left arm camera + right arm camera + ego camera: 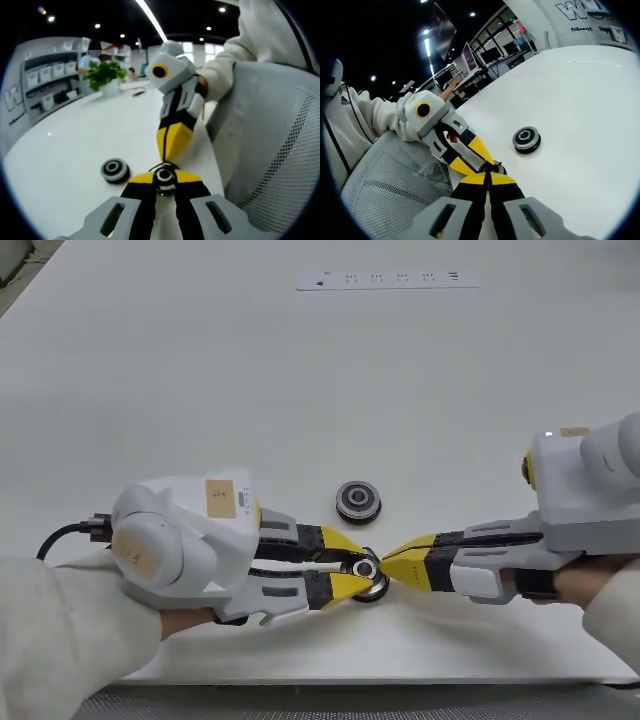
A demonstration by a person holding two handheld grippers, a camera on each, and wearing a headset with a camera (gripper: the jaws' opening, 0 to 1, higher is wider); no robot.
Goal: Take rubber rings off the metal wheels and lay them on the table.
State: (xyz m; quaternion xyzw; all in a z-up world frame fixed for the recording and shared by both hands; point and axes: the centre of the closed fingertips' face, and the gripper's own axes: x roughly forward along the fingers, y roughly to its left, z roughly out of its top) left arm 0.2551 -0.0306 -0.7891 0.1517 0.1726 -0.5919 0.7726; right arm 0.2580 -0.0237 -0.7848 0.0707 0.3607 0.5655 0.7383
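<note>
Metal wheel, rubber ring still on it, near front edge of table. Clamped between jaws of left gripper, yellow tips either side. Right gripper opposite, jaws pressed together, tip at wheel's rim; whether it pinches ring, cannot tell. Second wheel flat on table just beyond, untouched. Power strip at far edge. Grey mesh chair beside bench.
</note>
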